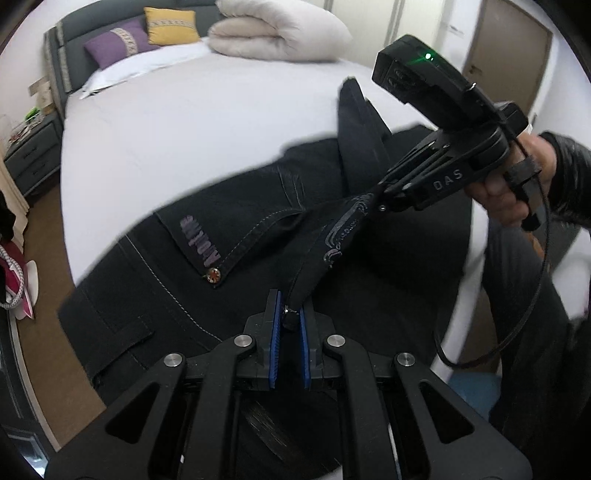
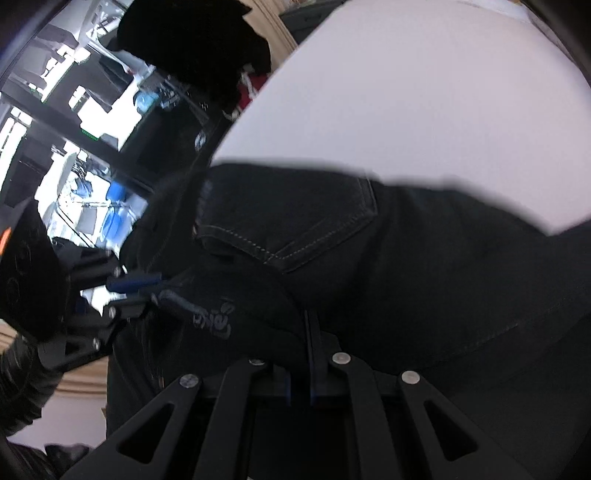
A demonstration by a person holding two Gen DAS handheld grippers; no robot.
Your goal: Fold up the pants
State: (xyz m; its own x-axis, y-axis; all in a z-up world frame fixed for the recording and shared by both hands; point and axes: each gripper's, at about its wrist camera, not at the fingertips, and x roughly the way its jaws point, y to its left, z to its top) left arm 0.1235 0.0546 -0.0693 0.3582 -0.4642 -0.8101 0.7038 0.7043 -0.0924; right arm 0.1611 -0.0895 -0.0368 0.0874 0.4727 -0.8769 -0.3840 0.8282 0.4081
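Note:
Black jeans (image 1: pixel 229 206) with pale stitching lie across the white bed, a lettered back pocket facing up. My left gripper (image 1: pixel 290 314) is shut on the waistband edge beside a metal button. From there a strip of waistband (image 1: pixel 343 229) with printed lining runs taut up to my right gripper (image 1: pixel 382 201), which a hand holds and which is shut on the other end. In the right wrist view the right gripper (image 2: pixel 301 328) pinches dark denim of the jeans (image 2: pixel 406 258). The left gripper (image 2: pixel 144 286) shows at the left, its blue pads on the waistband.
The bed (image 1: pixel 184 122) carries a rolled duvet (image 1: pixel 277 29) and purple (image 1: pixel 118 42) and yellow (image 1: pixel 171 24) pillows at its head. A nightstand (image 1: pixel 33 158) stands at the left, a door (image 1: pixel 513 48) at the back right. The person's grey trouser leg (image 1: pixel 524 295) is at the right bed edge.

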